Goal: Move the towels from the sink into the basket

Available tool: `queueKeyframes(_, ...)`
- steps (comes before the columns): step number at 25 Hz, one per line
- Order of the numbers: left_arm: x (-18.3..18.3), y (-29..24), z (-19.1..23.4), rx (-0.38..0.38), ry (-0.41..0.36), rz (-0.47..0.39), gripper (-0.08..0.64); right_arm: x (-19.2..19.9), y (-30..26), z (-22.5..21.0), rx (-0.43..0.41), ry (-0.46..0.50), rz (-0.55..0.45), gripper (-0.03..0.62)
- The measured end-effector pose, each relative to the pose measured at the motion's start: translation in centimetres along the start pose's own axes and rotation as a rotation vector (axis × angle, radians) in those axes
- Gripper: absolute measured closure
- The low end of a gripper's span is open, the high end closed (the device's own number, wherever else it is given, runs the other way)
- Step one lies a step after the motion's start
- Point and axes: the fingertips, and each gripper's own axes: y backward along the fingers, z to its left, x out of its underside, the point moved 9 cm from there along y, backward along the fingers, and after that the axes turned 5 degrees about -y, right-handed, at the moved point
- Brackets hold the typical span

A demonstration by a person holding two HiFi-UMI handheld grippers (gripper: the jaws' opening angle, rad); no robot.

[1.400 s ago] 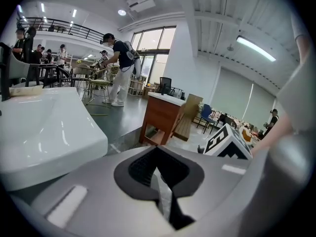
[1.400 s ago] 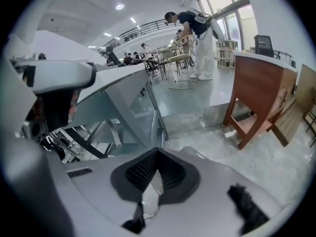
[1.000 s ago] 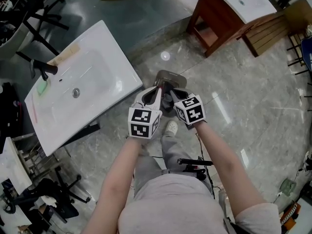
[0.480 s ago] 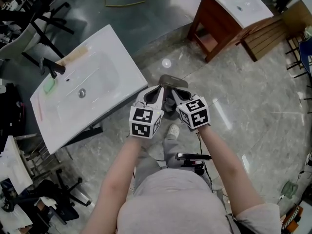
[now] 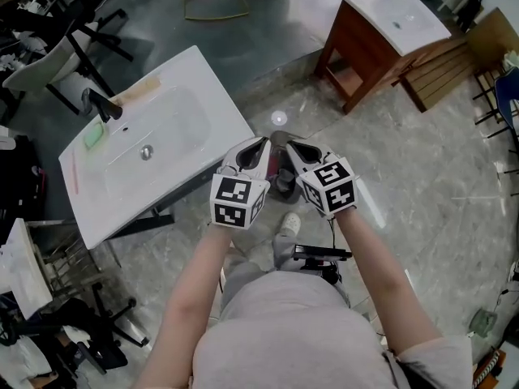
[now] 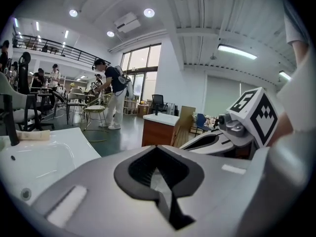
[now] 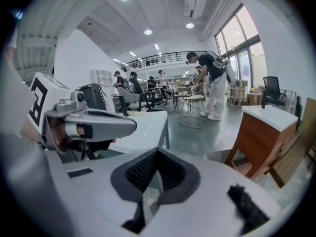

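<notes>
**Beside the white sink, both grippers closed and empty**

Over the polished grey floor [image 5: 422,160], in front of our waist, we hold the two grippers side by side, their tips angled toward each other and close together. Our left gripper [image 5: 259,146] has its jaws closed. In the left gripper view the two pads meet, leaving only the small hollow behind them, and nothing is caught there. Our right gripper [image 5: 292,146] has its jaws closed the same way and also carries nothing. Each gripper view shows the other gripper and its marker cube just alongside.

To our left the sink [image 5: 219,112] stands on dark legs, and in the head view its near corner lies close to the left gripper. What we take for a folded beige towel [image 5: 138,91] lies on the sink's far rim, just beside the black faucet [image 5: 101,104]. A small green piece [image 5: 94,134], cloth or sponge we cannot tell, rests on the rim on the faucet's other side. The drain [image 5: 147,151] sits in the middle of the basin.

Below the grippers one of our shoes [image 5: 285,215] shows on the floor. Farther off to the right stands a wooden vanity [image 5: 349,43] with its own white top. In the left gripper view a person with a backpack [image 6: 114,83] stands across the room by a stool.
</notes>
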Motion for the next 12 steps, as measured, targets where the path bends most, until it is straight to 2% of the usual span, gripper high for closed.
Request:
queueKeyframes(3,-0.9,1.5,0.5,-0.014,-0.009,-0.03,0.551,-1.4,0.4,1.8,-0.013,0.037,-0.034,0.575)
queueKeyframes(6,-1.7,3.1,0.9,-0.025,-0.022,-0.056,0.551,-2.6,1.0,3.5,-0.019,0.031,-0.087,0.575)
queueKeyframes(12,-2.9,6.2,1.6,-0.044,-0.032,-0.108,0.552,-4.5,2.1,6.7,0.002,0.063,-0.142,0.575)
